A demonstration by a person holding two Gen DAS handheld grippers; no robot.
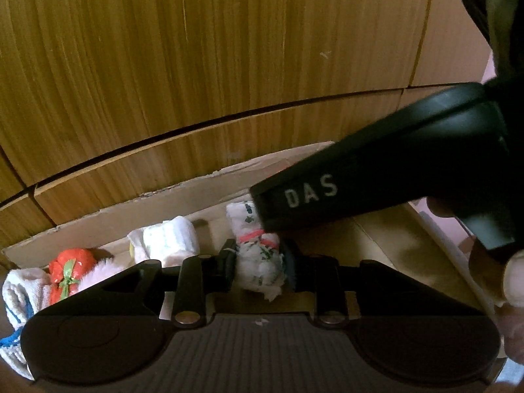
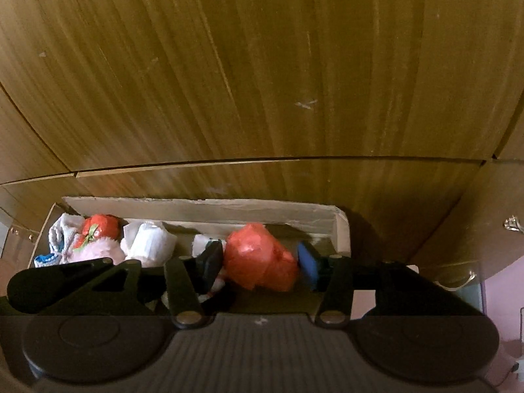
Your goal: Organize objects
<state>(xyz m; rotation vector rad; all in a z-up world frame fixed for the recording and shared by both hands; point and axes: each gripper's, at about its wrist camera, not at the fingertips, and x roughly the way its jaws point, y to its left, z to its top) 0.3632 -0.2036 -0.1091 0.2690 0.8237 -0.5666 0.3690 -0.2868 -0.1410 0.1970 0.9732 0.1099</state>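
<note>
In the left wrist view my left gripper (image 1: pixel 259 263) is shut on a rolled white sock (image 1: pixel 258 262) with green marks and a red band, held low over an open cardboard box (image 1: pixel 163 203). In the right wrist view my right gripper (image 2: pixel 260 263) is shut on an orange-red bundle (image 2: pixel 258 255), its pads touching both sides, just inside the box (image 2: pixel 229 211) near its right end. The right gripper's black body (image 1: pixel 360 180) crosses the left wrist view above the sock. The white sock (image 2: pixel 200 240) shows partly behind my right gripper's left finger.
More rolls lie in the box: a white one (image 1: pixel 170 239), a red and pink fuzzy one (image 1: pixel 70 271) and a white and blue one (image 1: pixel 16 291). Wooden cabinet fronts (image 2: pixel 262 82) rise right behind the box. A person's hand (image 1: pixel 512 278) is at the right edge.
</note>
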